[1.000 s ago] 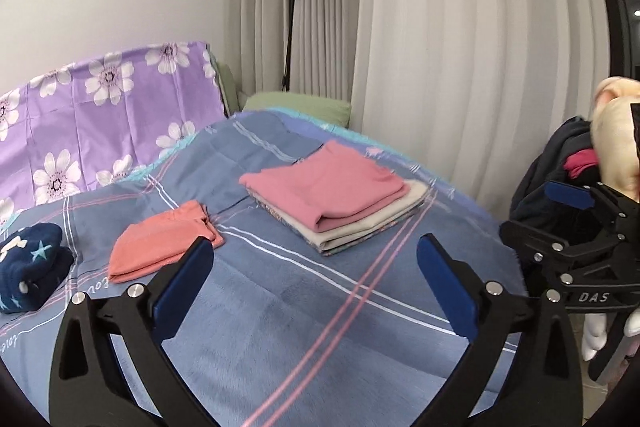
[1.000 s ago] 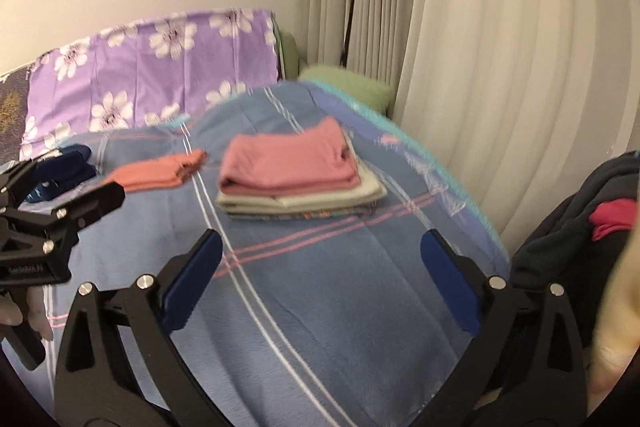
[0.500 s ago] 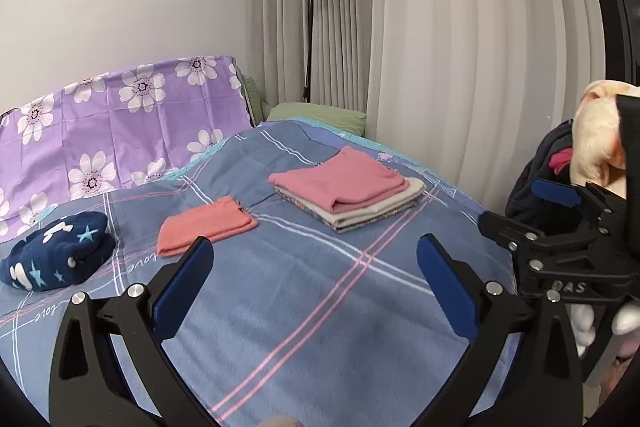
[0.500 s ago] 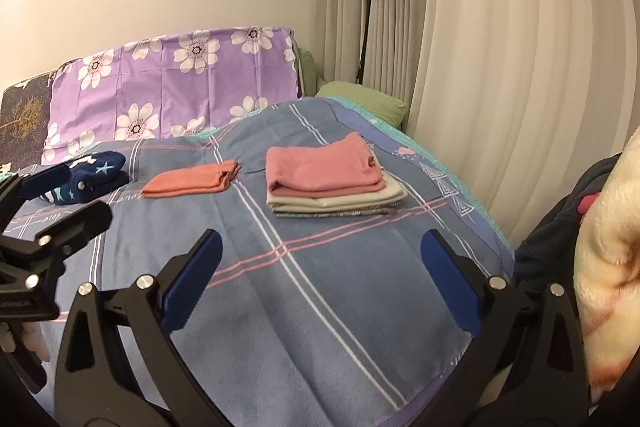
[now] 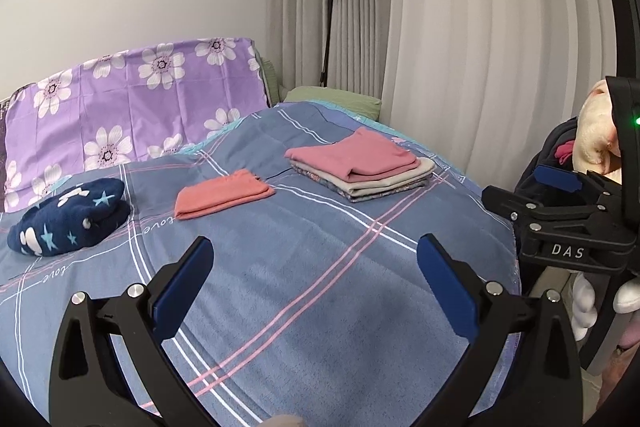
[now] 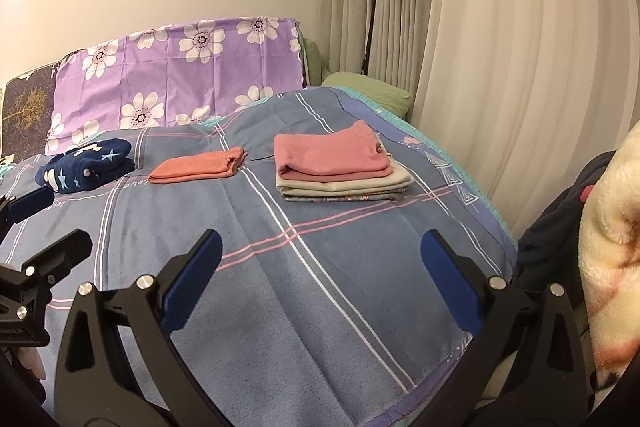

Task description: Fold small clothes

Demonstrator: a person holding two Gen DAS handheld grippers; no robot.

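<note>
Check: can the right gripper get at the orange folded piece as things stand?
Probably yes. The right gripper, jaws open and empty, faces the orange folded piece over bare blue bedspread; the folded stack sits apart.

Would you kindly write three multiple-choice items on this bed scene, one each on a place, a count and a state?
1. Where does the orange garment lie?
A. between the navy bundle and the stack
B. on top of the stack
C. on the green pillow

2. How many separate lots of clothing lie on the bedspread?
A. one
B. three
C. five

3. How do the two grippers stand?
A. both shut on cloth
B. left shut, right open
C. both open and holding nothing

Answers: 1 A, the orange piece lies alone on the spread, between the other two. 2 B, there are the bundle, the orange piece and the stack. 3 C, the left gripper and the right gripper both show spread pads with only bedspread between them.
</note>
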